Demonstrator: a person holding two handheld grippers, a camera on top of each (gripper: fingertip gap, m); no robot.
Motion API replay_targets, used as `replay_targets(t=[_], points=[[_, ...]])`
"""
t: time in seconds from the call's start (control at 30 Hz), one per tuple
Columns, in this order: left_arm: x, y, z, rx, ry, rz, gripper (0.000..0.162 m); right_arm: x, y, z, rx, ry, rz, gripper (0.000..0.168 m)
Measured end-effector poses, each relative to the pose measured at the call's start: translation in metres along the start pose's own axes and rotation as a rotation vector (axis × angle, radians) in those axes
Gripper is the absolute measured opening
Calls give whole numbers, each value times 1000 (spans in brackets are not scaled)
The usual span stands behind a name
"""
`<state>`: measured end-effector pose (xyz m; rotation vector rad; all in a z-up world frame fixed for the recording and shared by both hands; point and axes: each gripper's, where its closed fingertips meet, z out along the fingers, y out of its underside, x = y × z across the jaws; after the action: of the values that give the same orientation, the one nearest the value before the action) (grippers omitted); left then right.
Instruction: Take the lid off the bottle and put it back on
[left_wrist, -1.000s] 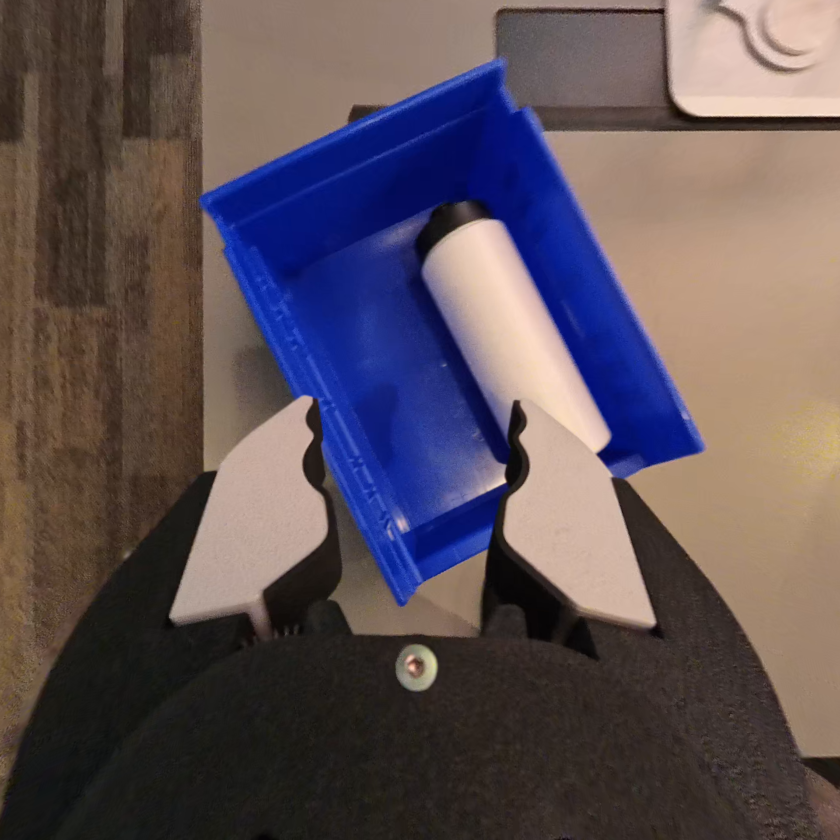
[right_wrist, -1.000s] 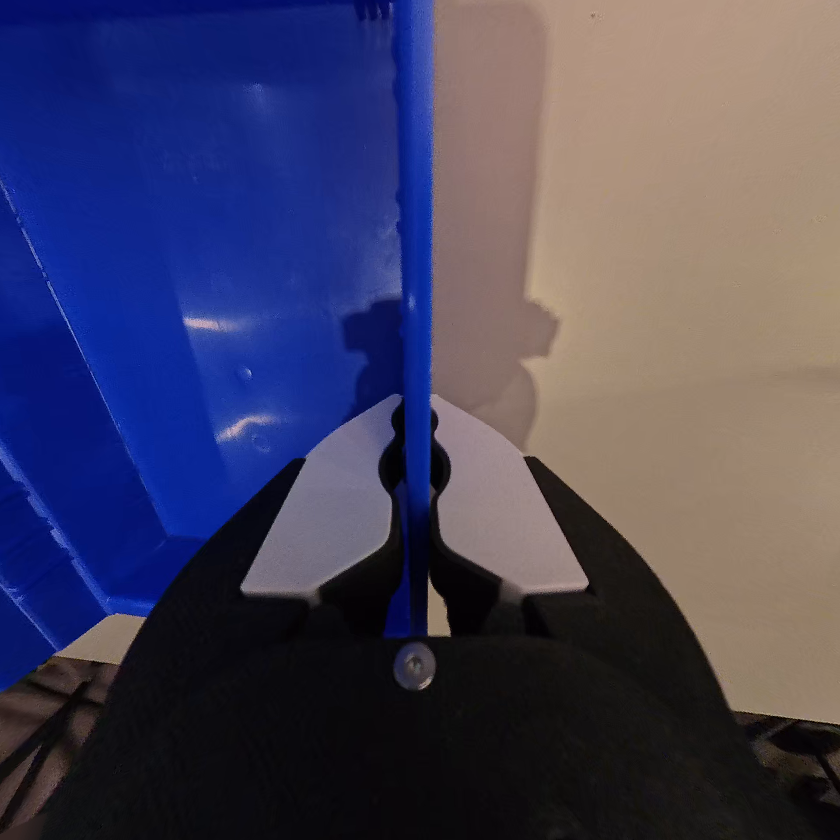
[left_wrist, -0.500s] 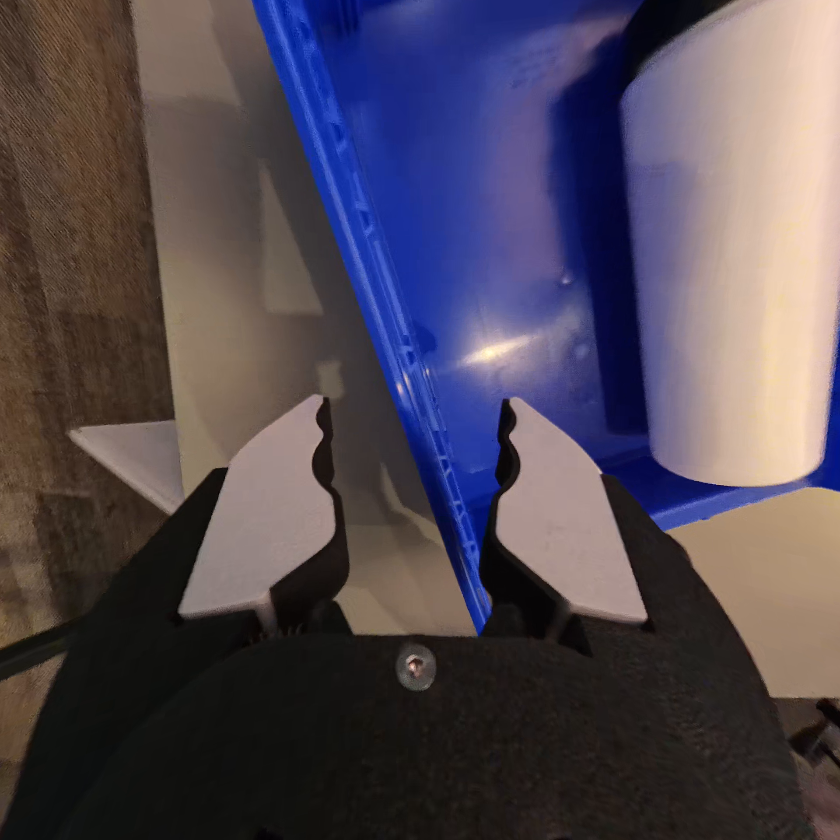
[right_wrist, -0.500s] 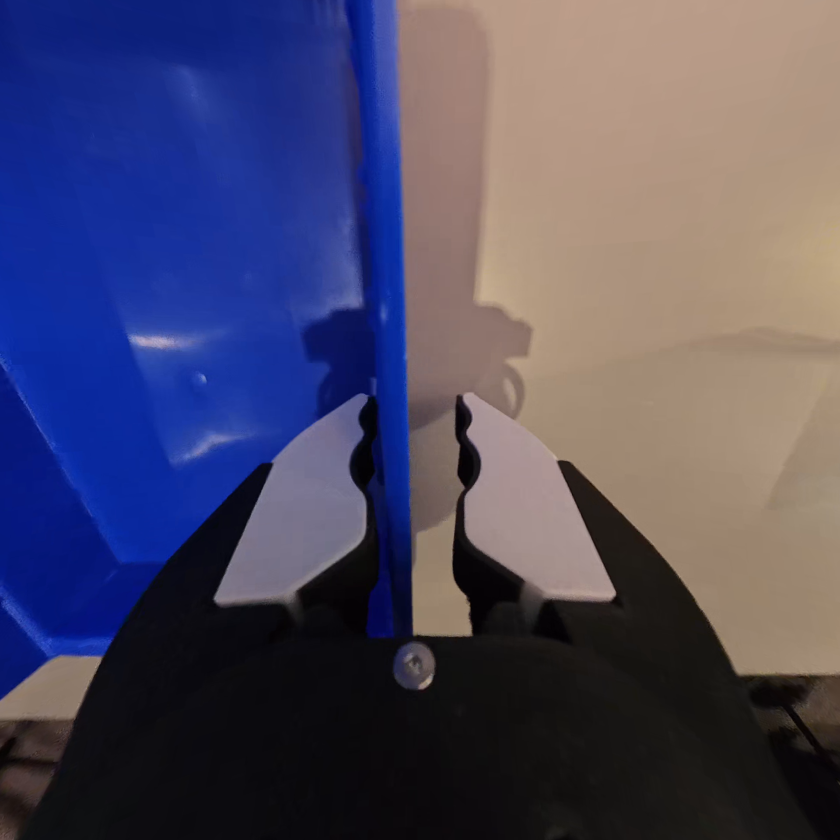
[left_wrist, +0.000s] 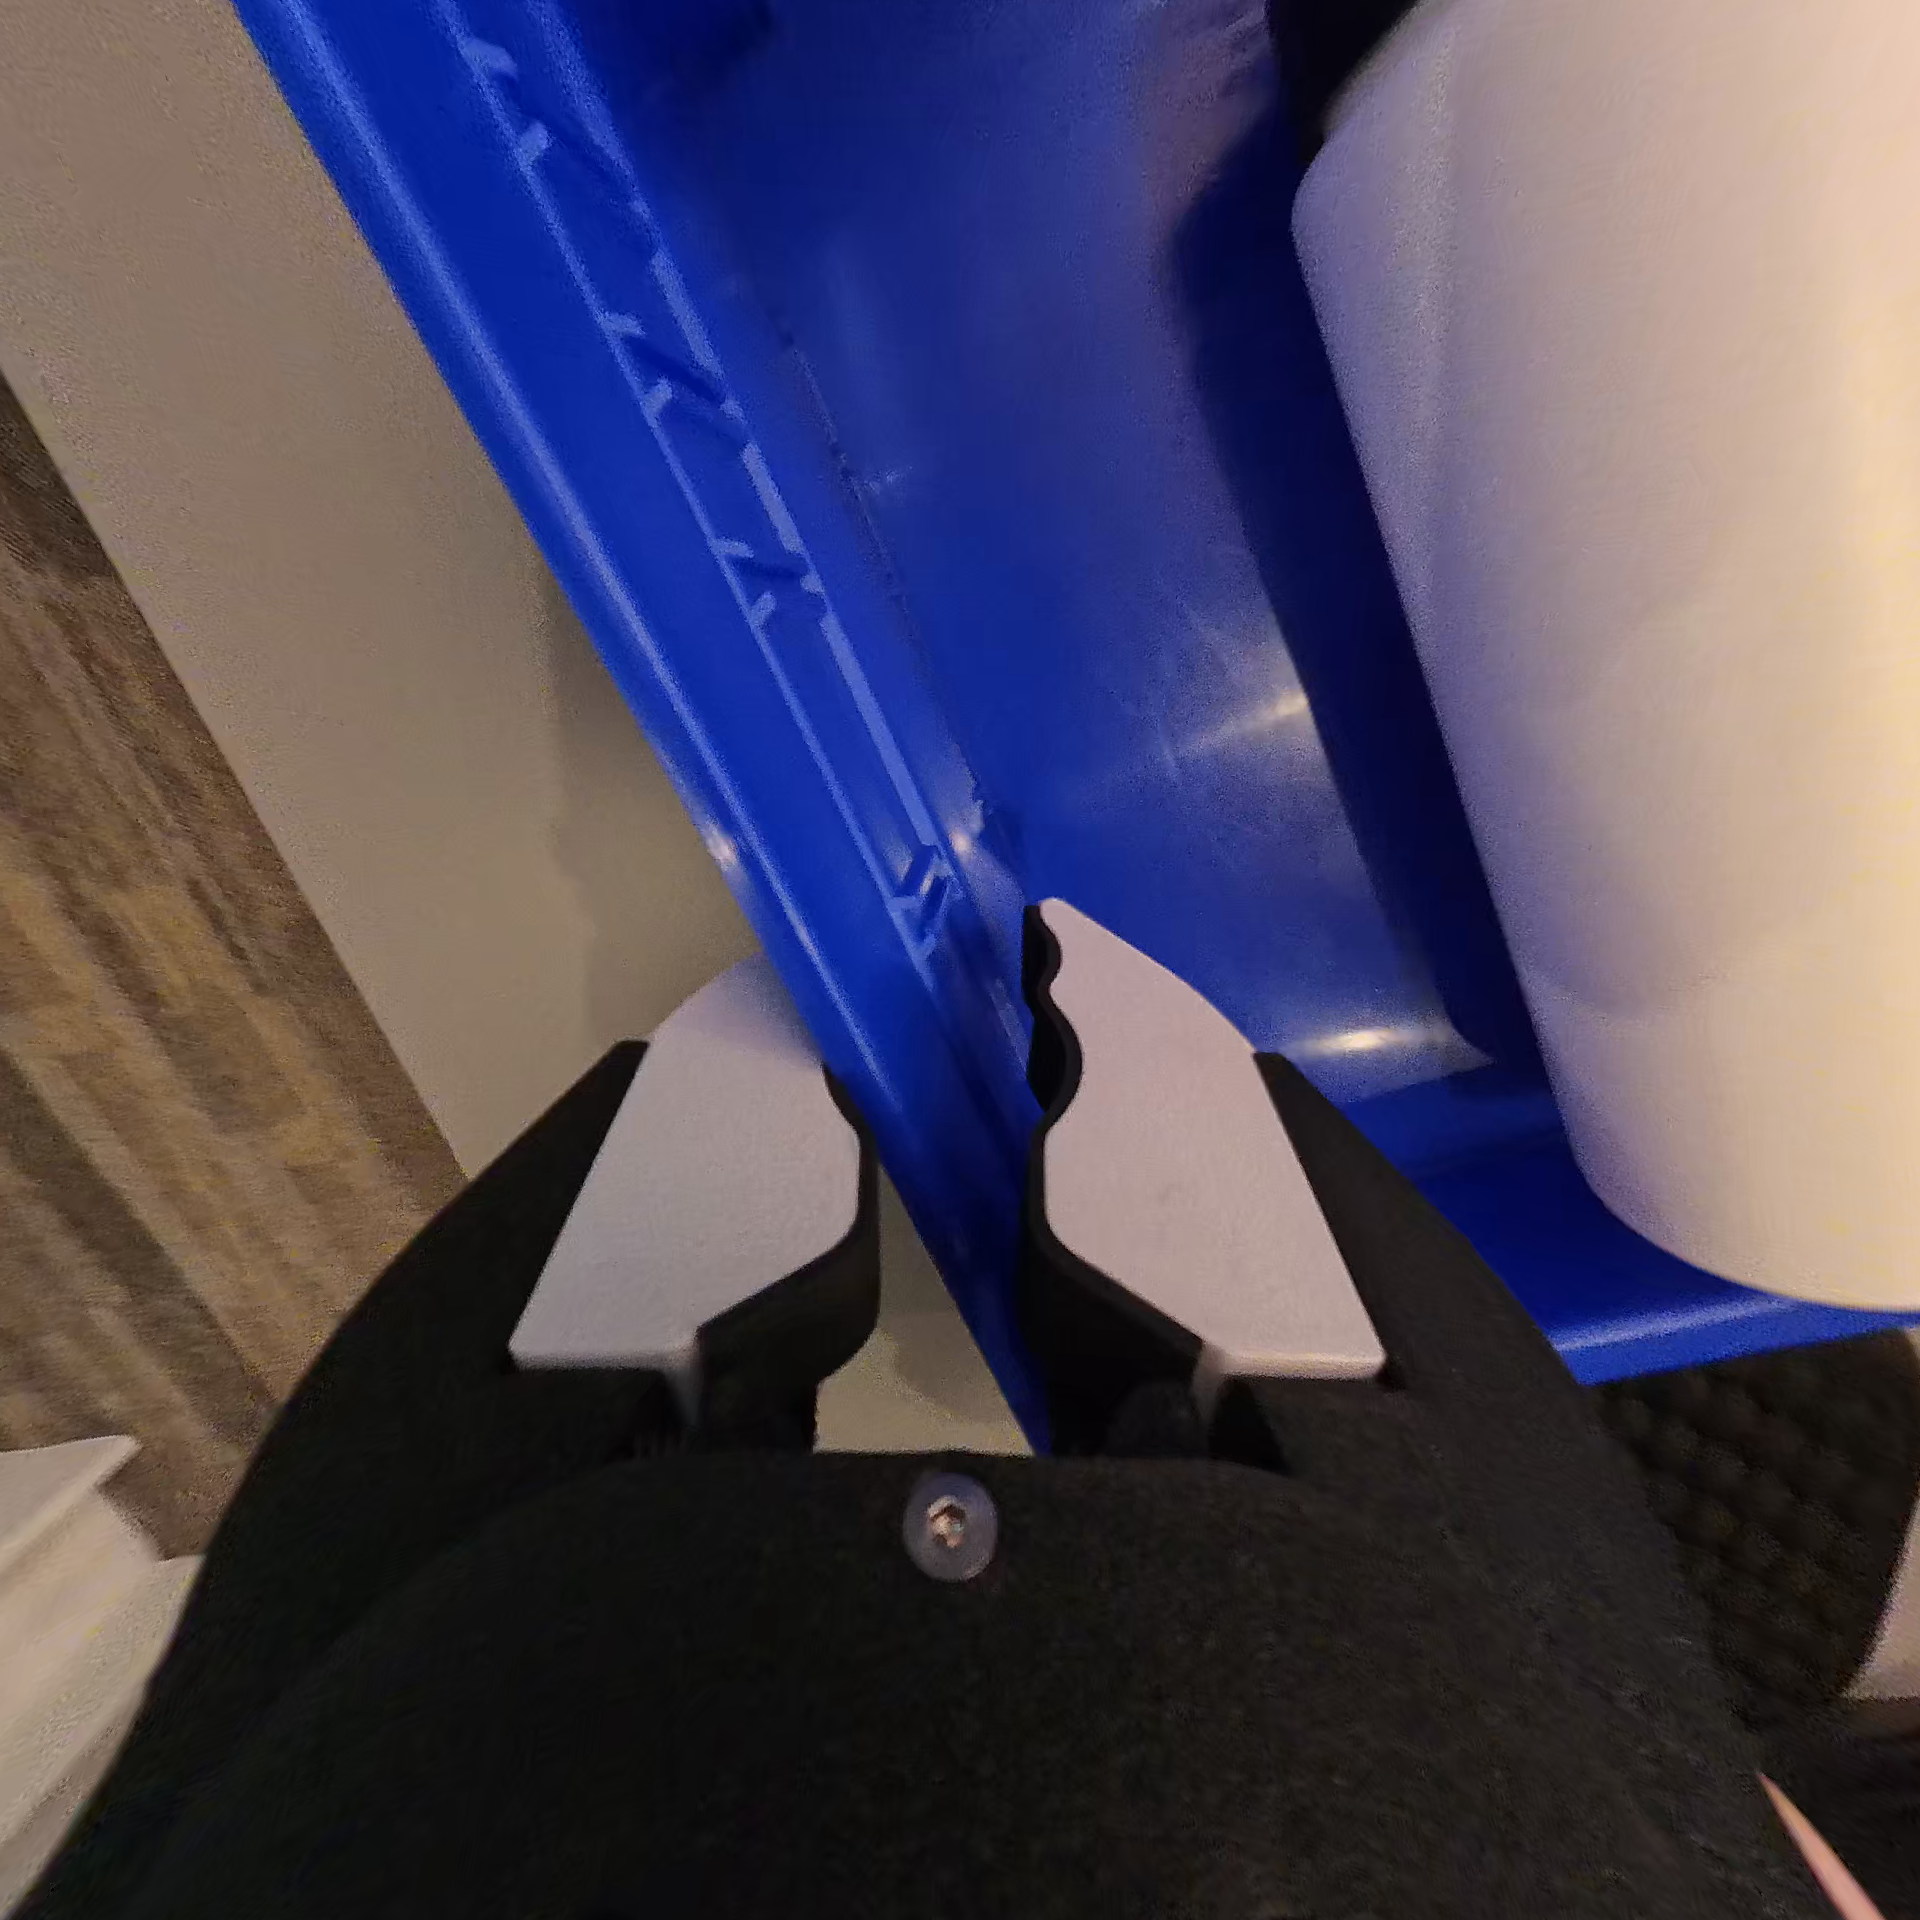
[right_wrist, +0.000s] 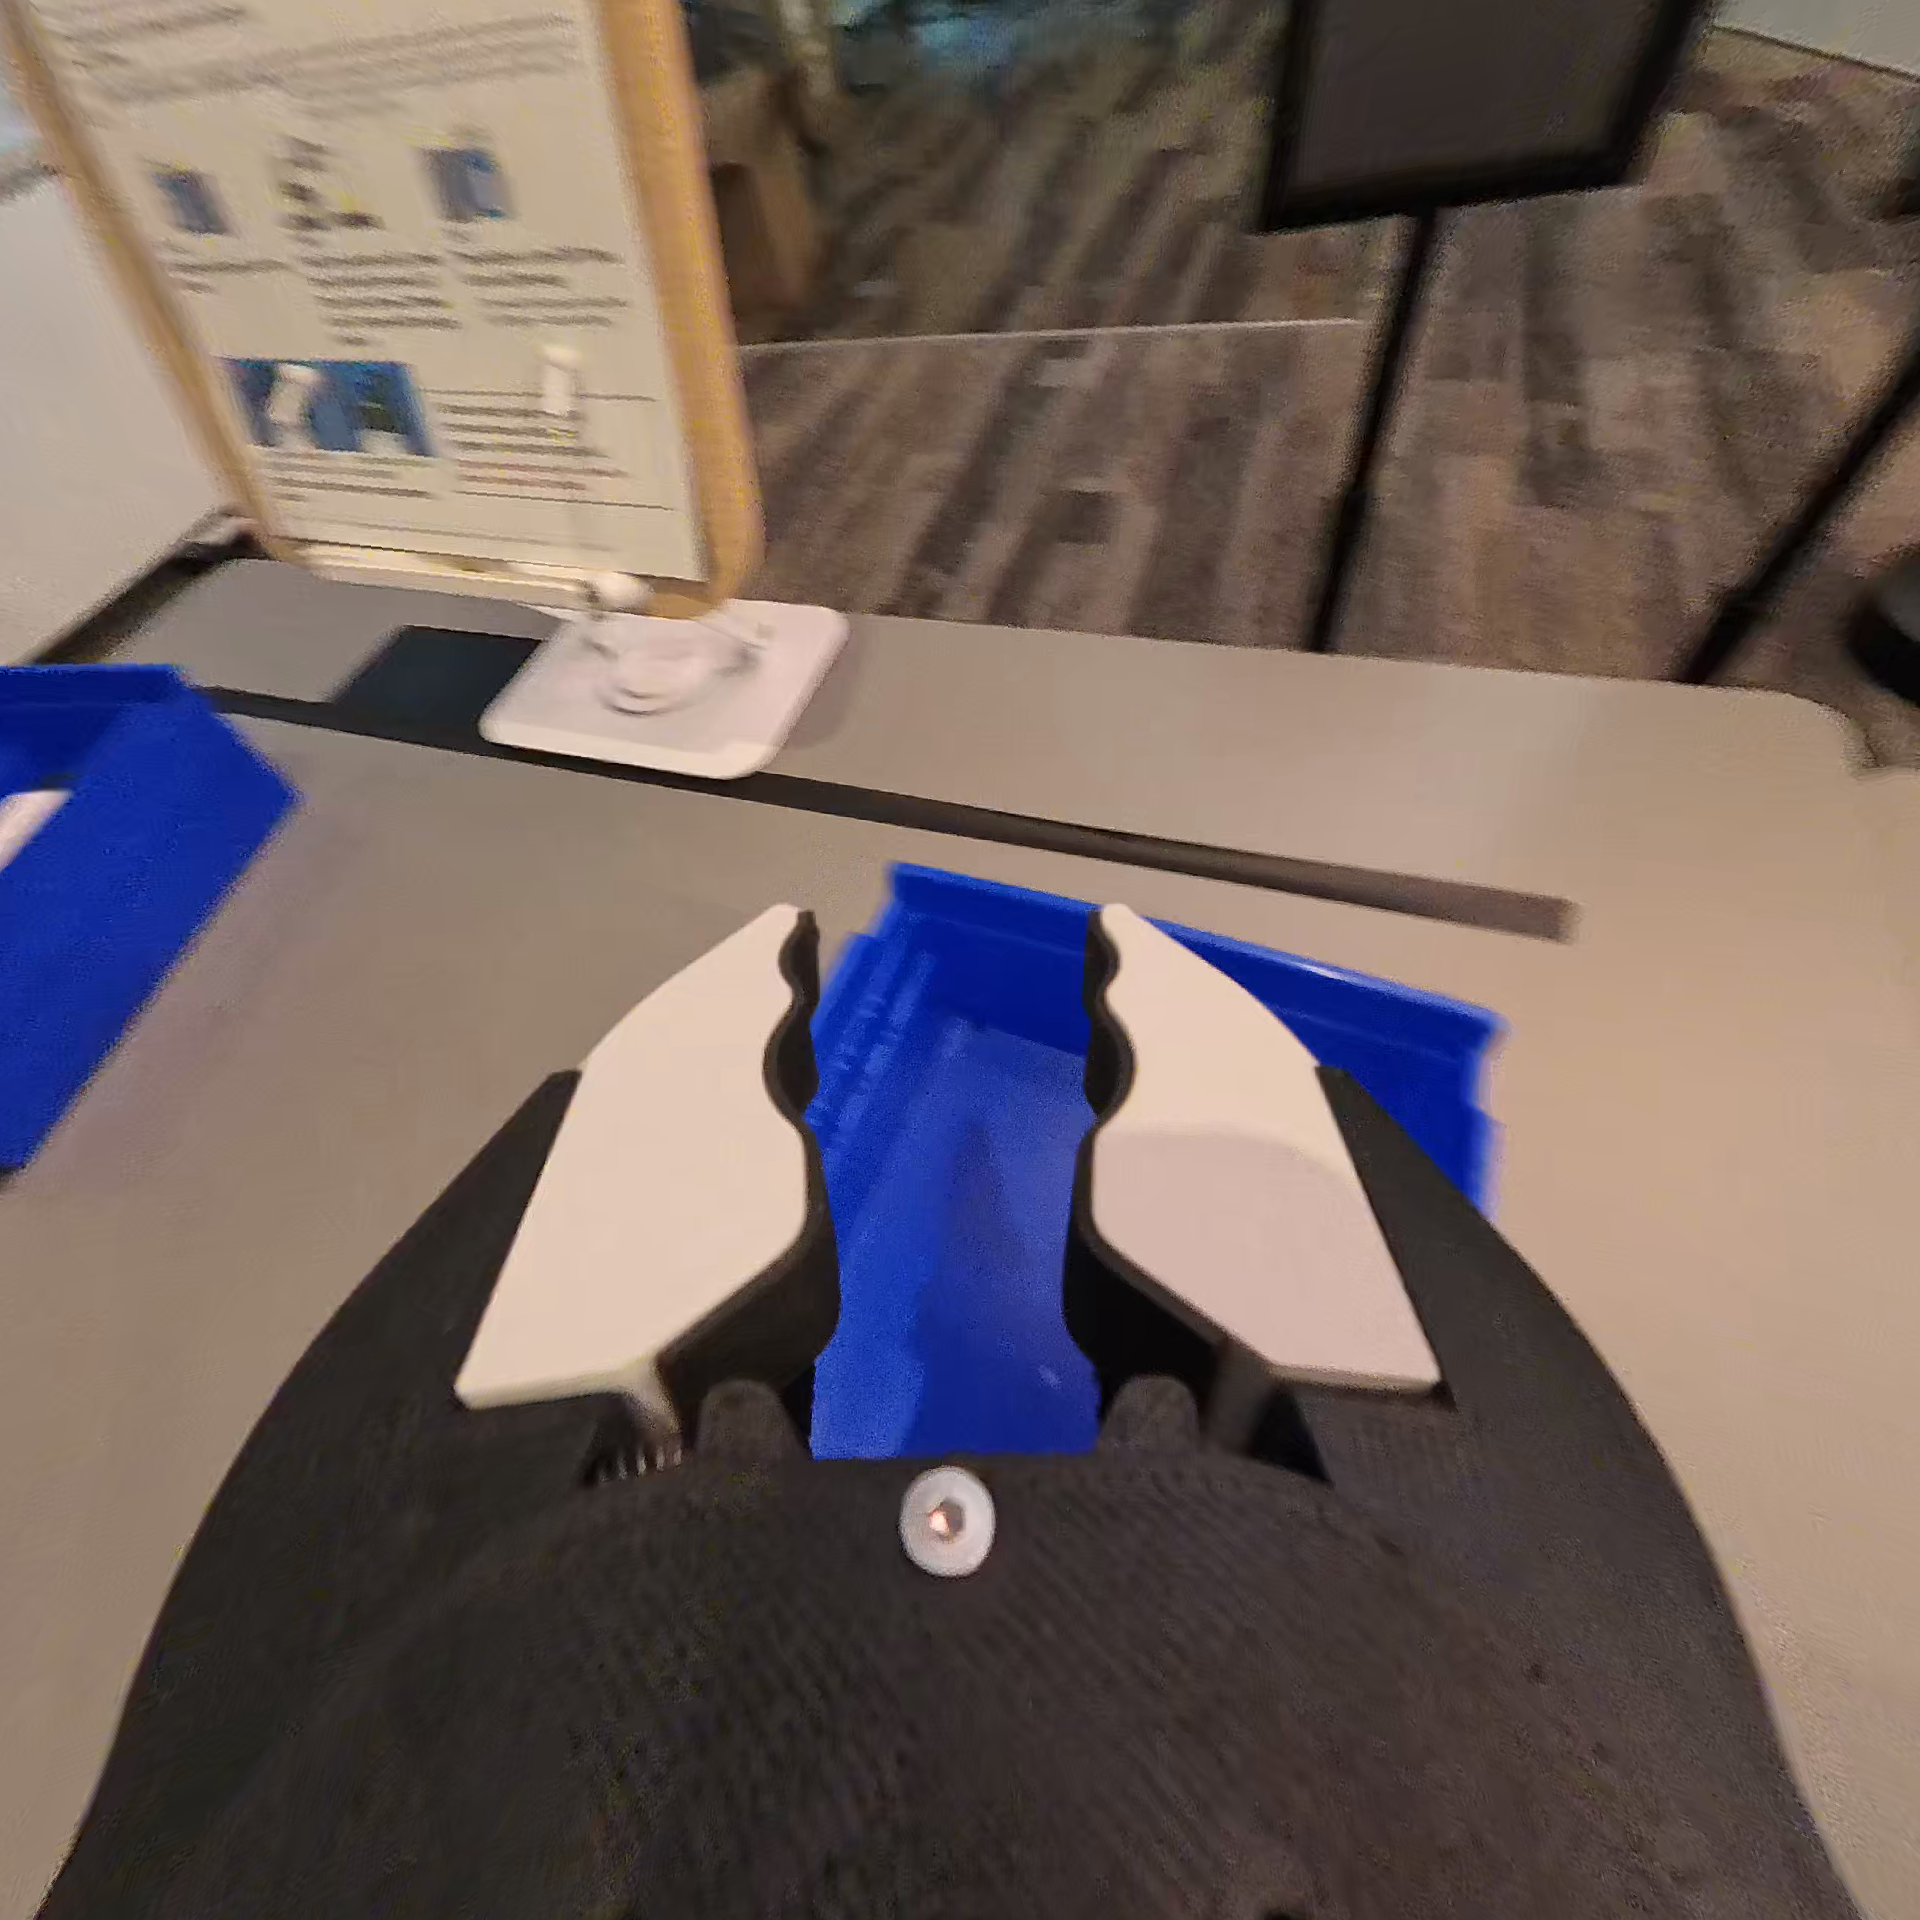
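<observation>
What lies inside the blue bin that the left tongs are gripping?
A white bottle lies on its side inside the blue bin, whose side wall the left tongs grip. Its far end is dark, but the lid cannot be made out.

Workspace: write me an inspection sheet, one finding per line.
Surface: grey table, with a dark strip across it.
Job's things: white bottle lying in blue bin.
Clutter: framed sign on white base; left-edge bin.
Grippers: left gripper clamped on the blue bin's side wall; right gripper open, empty, above near bin.
Cables: nothing seen.
Surroundings: patterned carpet, dark panel.
</observation>
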<state>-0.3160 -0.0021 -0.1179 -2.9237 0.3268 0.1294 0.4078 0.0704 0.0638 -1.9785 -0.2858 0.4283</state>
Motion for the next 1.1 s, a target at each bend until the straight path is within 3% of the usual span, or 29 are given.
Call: replay_targets(t=[0.23,0.33,0.53,0.73,0.9,1.1], points=[[19,-16,1,2,-55,115,28,-72,-45,23,222,-243,-29,54],[13,-30,-15,121,-73,78,30,-90,-52,26,312,-296,-79,58],[-2,-70,-117,584,-246,-10,61,-96,-40,40,318,-188,-256,63],[30,-87,-197,898,-440,42,73,-117,-43,30,373,-234,-278,67],[72,-95,-211,949,-466,144,84,-127,-40,28,377,-242,-313,69],[105,-94,-206,893,-433,215,91,-127,-35,32,345,-195,-352,69]])
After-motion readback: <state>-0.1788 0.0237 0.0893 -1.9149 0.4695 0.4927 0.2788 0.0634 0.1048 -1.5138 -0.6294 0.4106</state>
